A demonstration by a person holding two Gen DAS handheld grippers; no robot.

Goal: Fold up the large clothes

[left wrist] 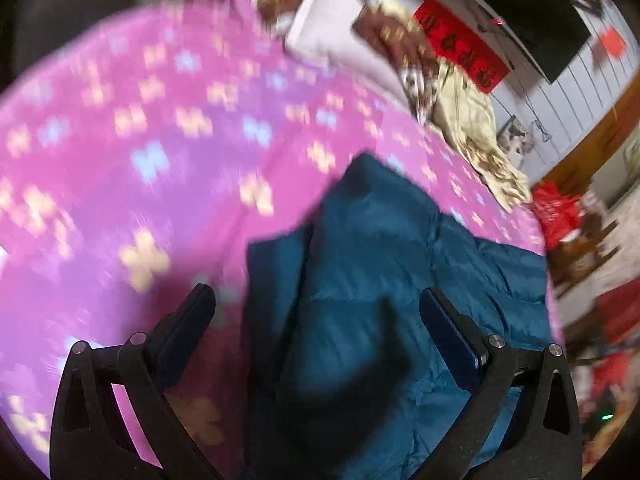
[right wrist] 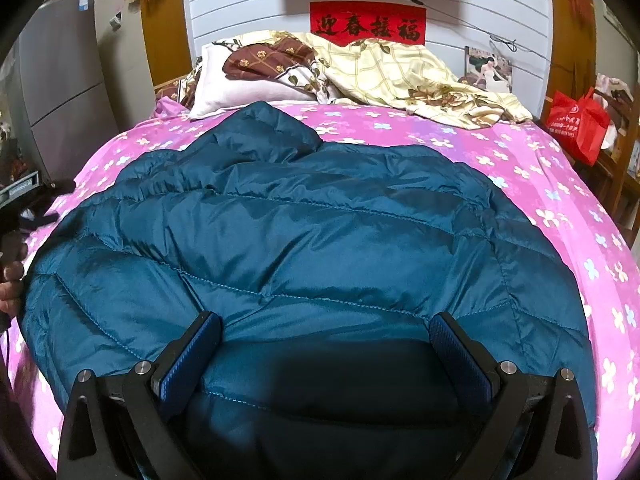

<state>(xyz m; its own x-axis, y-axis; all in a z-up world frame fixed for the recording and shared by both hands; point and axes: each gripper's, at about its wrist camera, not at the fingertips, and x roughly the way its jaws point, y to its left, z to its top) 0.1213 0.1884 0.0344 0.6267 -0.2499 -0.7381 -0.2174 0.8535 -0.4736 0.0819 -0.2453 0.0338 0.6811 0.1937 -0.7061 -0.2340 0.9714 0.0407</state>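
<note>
Bedroom; a bed (right wrist: pixel 520 152) under a pink flowered sheet carries the work, no tabletop in sight.

Right tongs (right wrist: pixel 326 338): spread wide, holding nothing, low over the near hem of the teal quilted jacket (right wrist: pixel 304 224). Dark shadow on the fabric directly between the jaws suggests they sit close above it, likely lined up to pinch the hem; contact cannot be confirmed.

Left tongs (left wrist: pixel 316 312): also wide and empty. This view is motion-blurred and tilted, looking across the jacket's left edge (left wrist: pixel 360 260) where a sleeve or side panel lies doubled over the body. Exact layering there is not clear.

Jacket: spread roughly flat in the middle of the bed, hood or collar end pointing toward the pillow (right wrist: pixel 240 88), puffy baffles wrinkled. Judged early in the fold; most of the body lies open.

A hand (right wrist: pixel 12 276) shows at the far left edge of the right view, beside the jacket's left margin.

Beyond: a rumpled floral quilt (right wrist: pixel 400 76) piled at the headboard, clear of the jacket, a red banner (right wrist: pixel 367 28) on the wall, a red bag (right wrist: pixel 576 124) off to the right.
</note>
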